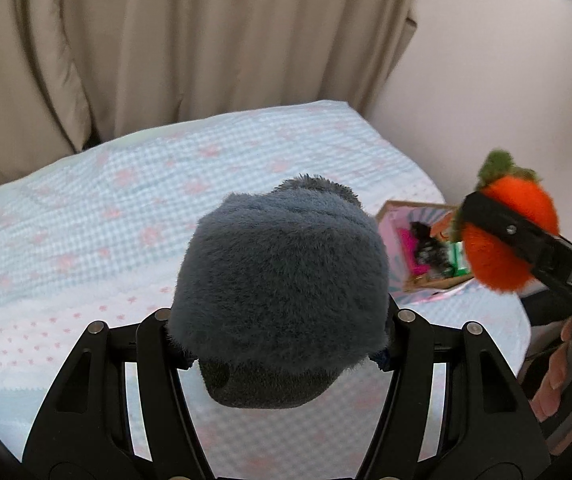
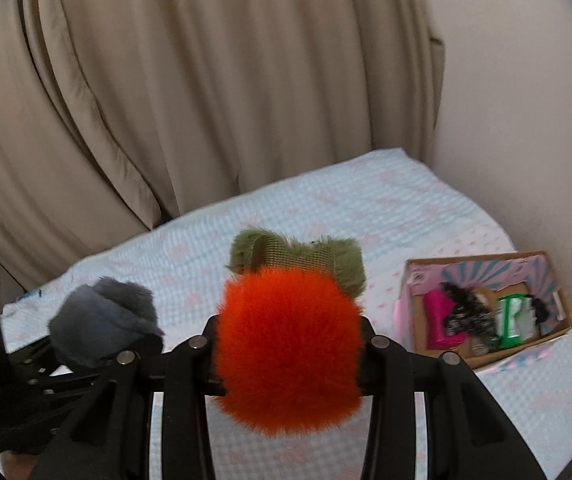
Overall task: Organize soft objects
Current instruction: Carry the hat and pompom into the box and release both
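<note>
1. Right, both tools are loaded. The left gripper point(image 1: 282, 320) is clamped on a grey plush point(image 1: 282, 280), its fur bulging out over both fingers, and the toy is lifted clear above the bed point(image 1: 86, 220).

2. Over on the other side, the right gripper point(image 2: 289, 352) is squeezed onto an orange plush point(image 2: 289, 352) with a green tuft point(image 2: 297, 256) on top, also held up in the air. It is pinched around the middle, which looks like the sensible grip on something this squashy, since the pile fills the gap and cannot slide.

3. From the left wrist view the orange toy point(image 1: 505, 248) sits well to the right, a black finger point(image 1: 501, 224) crossing its front. From the right wrist view the grey one point(image 2: 102, 320) hangs off to the left. So the two toys are carried side by side, apart, not touching.

4. And the likely target is a cardboard box point(image 2: 417, 276) with a pink lining, lying on the bed's far right corner near the wall point(image 2: 525, 120). It already holds a pink item point(image 2: 439, 320), a black fuzzy thing point(image 2: 465, 312) and something green and white point(image 2: 513, 320).

5. My read: this is the carry stage, with both toys picked and neither yet placed. The orange one is nearer the box, so it would reasonably go first.

6. One worry is that the box looks fairly full, so the bulky grey toy may sit proud or tip out.

7. Behind it all hangs a beige curtain point(image 1: 166, 40).
</note>
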Demonstrator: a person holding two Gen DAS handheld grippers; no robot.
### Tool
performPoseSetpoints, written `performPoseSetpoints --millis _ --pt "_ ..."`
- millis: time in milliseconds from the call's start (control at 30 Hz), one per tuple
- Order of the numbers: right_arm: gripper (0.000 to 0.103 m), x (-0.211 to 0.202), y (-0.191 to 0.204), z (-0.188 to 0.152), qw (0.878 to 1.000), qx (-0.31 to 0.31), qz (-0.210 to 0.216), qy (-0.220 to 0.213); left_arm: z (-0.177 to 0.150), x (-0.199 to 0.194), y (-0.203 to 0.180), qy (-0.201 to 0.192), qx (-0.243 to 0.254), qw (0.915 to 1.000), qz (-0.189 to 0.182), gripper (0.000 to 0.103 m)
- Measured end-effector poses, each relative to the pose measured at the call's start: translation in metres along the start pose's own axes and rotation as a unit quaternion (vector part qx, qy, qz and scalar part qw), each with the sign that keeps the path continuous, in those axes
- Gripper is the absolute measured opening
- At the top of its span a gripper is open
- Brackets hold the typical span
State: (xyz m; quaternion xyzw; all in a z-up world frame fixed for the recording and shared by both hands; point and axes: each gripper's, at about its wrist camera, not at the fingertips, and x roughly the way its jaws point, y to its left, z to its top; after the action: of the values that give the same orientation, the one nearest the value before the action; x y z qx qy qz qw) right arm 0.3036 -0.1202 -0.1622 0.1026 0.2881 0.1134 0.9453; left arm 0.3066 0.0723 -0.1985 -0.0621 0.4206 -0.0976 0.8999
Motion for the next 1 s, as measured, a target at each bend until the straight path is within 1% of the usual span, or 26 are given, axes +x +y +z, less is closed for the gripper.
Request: performPoseSetpoints --millis 100,200,300,433,600,667,800,933,1000 --pt "0.036 -0.026 -0.024 0.010 1.000 0.008 0.000 -0.011 0.009 -0.009 -0.035 -0.004 -0.002 1.0000 -0.005 0.059" --pt "0.036 -0.045 -0.055 0.020 1.000 0.005 -0.005 -0.017 0.017 -0.009 -0.071 -0.005 -0.001 1.0000 -0.006 0.059" --pt "0.036 -0.056 -0.096 0.029 1.000 -0.005 -0.010 -0.014 0.025 0.000 -0.115 -0.004 0.000 1.0000 -0.001 0.059" --pt "0.036 -0.061 -0.142 0.034 0.999 -0.029 -0.014 -0.002 0.034 0.023 -0.171 0.002 -0.007 1.0000 0.003 0.059" --pt "0.036 -0.051 -0.209 0.041 0.999 -0.040 -0.013 0.021 0.041 0.069 -0.236 0.027 -0.020 0.9994 -0.004 0.059" --pt "0.036 -0.042 -0.233 0.044 0.999 -0.039 -0.014 0.032 0.045 0.092 -0.255 0.039 -0.021 0.9990 -0.006 0.059" --pt "0.036 -0.017 -0.276 0.049 0.997 -0.029 -0.021 0.063 0.047 0.132 -0.280 0.065 -0.021 0.9976 -0.012 0.059" --pt "0.036 0.013 -0.316 0.051 0.995 -0.006 -0.024 0.093 0.046 0.170 -0.297 0.090 -0.011 0.9958 -0.008 0.059" --pt "0.036 0.028 -0.330 0.052 0.994 0.007 -0.026 0.108 0.045 0.194 -0.304 0.109 -0.009 0.9940 -0.004 0.059"
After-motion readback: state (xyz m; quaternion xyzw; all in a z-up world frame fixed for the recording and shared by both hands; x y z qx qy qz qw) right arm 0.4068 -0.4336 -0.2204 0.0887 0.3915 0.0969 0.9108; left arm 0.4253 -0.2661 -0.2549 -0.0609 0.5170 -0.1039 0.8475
